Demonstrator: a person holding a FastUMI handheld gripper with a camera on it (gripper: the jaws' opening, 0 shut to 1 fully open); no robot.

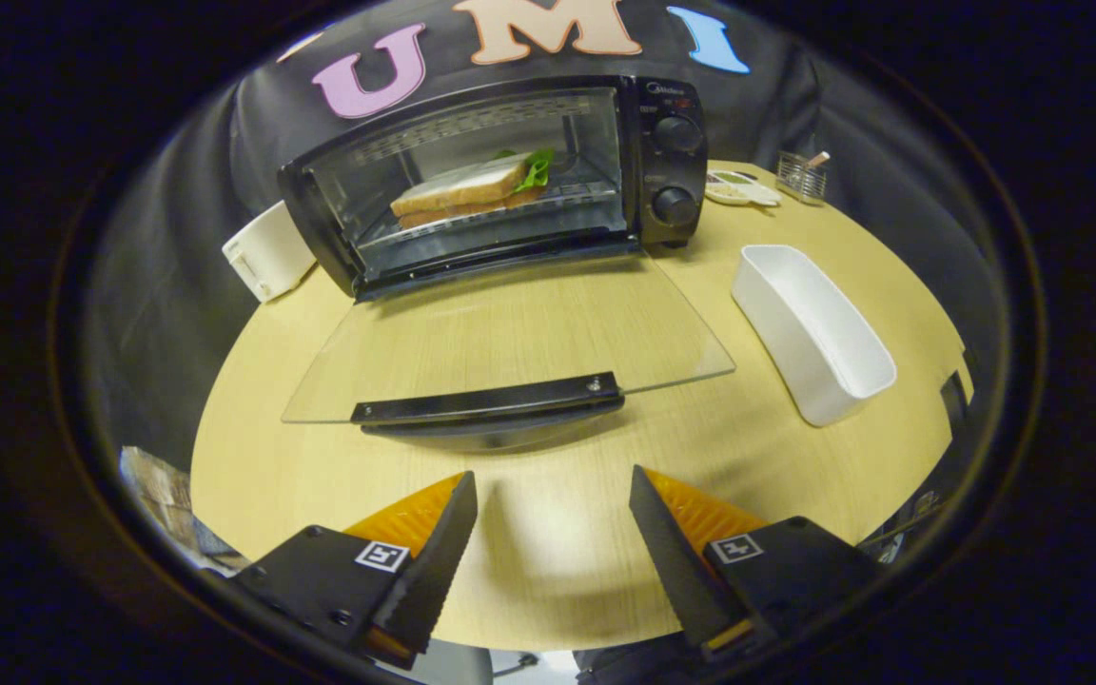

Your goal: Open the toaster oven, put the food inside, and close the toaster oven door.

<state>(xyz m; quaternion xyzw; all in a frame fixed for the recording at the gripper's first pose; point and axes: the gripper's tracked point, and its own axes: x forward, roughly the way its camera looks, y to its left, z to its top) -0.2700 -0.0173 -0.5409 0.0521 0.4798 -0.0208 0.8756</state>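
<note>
At 12 o'clock on the round wooden desk (557, 533), the black toaster oven (500, 181) holds the sandwich (467, 190); its glass door (510, 342) lies open. The hand-held gripper (553, 528), spread and empty, should slip under the black door handle (489, 401) and lift evenly.

The gripper view rides on the gripper (553, 495), just behind its two spread, empty fingers, looking forward and slightly down across the wooden table (548, 561). It faces the toaster oven (500, 181) at the table's far side, with the lowered glass door (510, 342) near ahead.
</note>
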